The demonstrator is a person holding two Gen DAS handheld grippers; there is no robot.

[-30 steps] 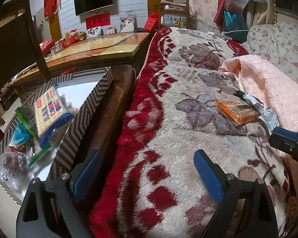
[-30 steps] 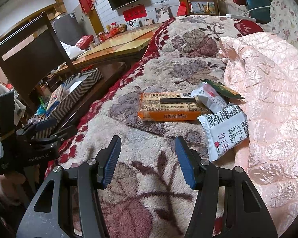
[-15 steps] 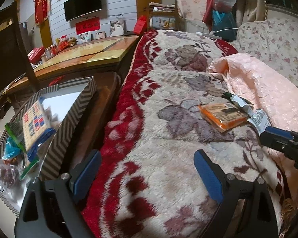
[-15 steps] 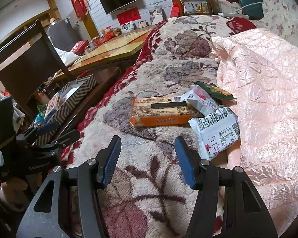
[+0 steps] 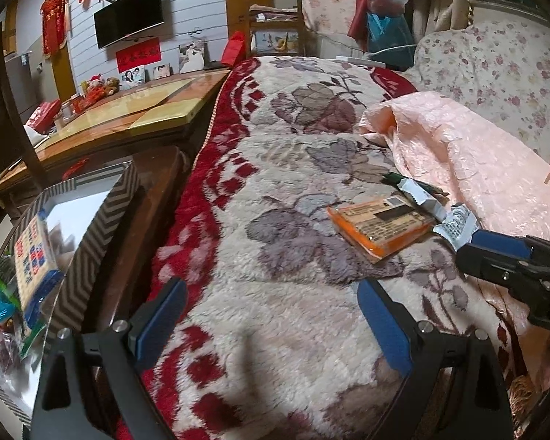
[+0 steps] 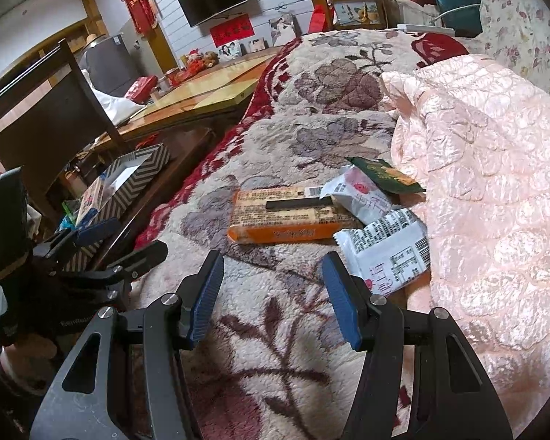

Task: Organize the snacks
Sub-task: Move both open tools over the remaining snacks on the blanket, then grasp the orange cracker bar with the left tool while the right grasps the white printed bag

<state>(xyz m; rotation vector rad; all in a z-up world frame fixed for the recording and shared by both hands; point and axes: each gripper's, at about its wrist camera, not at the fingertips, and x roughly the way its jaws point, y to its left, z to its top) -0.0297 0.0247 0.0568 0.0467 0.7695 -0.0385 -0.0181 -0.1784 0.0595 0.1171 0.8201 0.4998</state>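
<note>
Crosswise before the spread, empty right tool (image 6: 273, 293) lies the orange packet (image 6: 282, 214), seemingly flat.

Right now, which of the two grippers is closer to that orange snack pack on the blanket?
Right. The right gripper hovers open just short of the orange snack pack, which lies straight ahead of it. The left gripper is farther back, near the blanket's red edge.
</note>
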